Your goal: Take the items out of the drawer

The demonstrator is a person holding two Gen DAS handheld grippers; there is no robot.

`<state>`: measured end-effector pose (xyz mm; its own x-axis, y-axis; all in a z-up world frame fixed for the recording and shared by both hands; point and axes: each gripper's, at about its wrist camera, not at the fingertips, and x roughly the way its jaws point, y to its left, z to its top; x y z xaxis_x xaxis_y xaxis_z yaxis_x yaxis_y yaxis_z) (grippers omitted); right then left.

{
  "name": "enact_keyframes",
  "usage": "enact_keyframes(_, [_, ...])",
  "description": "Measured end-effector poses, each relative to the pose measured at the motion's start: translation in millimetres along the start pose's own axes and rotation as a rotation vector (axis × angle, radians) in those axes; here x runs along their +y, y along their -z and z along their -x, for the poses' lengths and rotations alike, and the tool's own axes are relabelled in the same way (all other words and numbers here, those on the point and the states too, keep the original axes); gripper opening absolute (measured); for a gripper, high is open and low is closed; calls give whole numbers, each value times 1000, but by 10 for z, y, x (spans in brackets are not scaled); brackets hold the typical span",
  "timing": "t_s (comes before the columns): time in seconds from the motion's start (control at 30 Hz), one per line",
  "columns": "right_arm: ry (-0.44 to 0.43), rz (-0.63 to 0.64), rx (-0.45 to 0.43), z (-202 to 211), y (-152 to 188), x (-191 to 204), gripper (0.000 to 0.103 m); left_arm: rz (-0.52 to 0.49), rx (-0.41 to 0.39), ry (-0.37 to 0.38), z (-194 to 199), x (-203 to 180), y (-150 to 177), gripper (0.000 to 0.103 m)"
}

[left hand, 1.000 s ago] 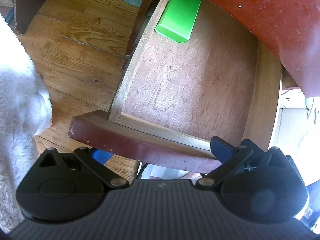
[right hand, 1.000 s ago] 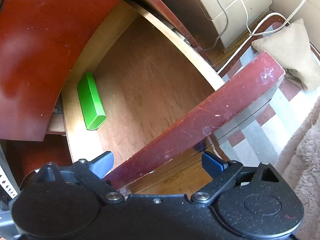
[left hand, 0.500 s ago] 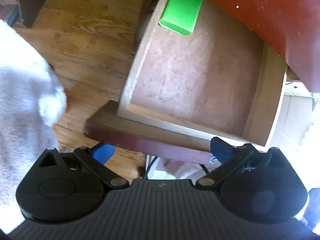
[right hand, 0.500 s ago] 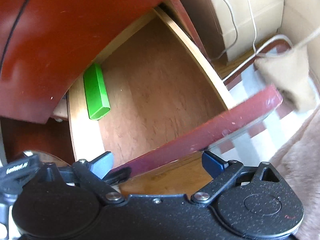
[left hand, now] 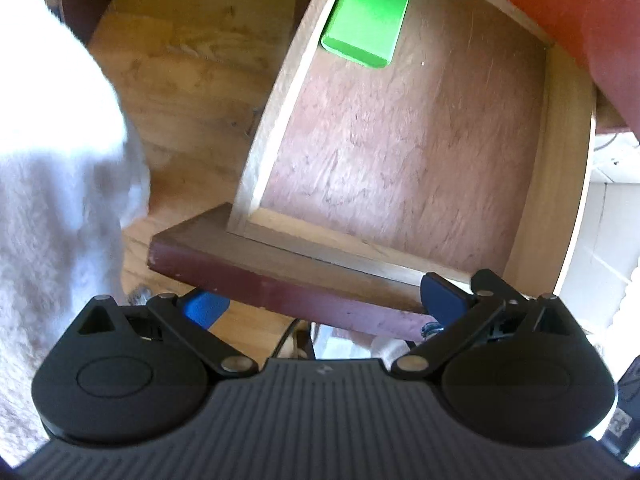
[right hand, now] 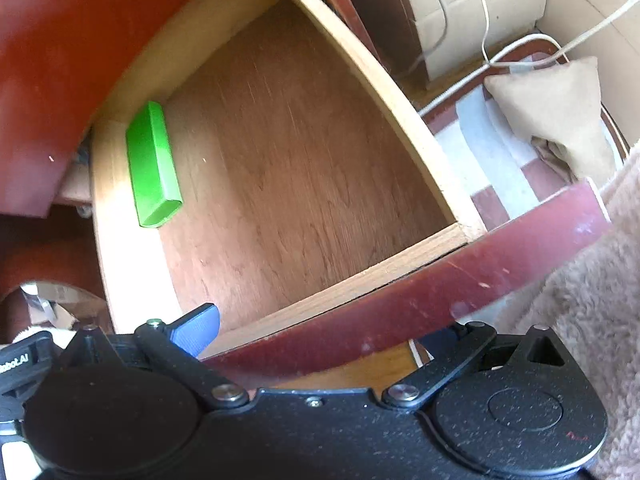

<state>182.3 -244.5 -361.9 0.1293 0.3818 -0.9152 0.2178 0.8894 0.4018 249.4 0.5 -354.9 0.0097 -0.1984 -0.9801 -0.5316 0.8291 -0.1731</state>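
Note:
The wooden drawer stands pulled out from under the red-brown tabletop, with its dark red front panel near me. A green rectangular box lies at the drawer's back left, along the side wall; it also shows in the right wrist view. My left gripper is open and empty, at the drawer's front panel. My right gripper is open and empty, its jaws either side of the front panel.
Wooden floorboards lie left of the drawer. A white fluffy fabric fills the left. In the right wrist view a beige cushion, white cables, a cardboard box and a striped rug lie right of the drawer.
Both grippers have moved closer over the drawer. The drawer now fills more of each view, and more of the green box shows. Both grippers stay open.

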Motion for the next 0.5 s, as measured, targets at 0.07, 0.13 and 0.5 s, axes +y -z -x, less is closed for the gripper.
enact_keyframes(0.07, [11, 2, 4, -22, -7, 21, 103, 4, 6, 6, -14, -1, 13, 103])
enact_keyframes(0.13, [12, 1, 8, -40, -14, 36, 103, 4, 4, 0, 12, -46, 12, 103])
enact_keyframes(0.5, [3, 7, 36, -96, -34, 52, 103, -8, -56, -20, 0, -12, -19, 103])
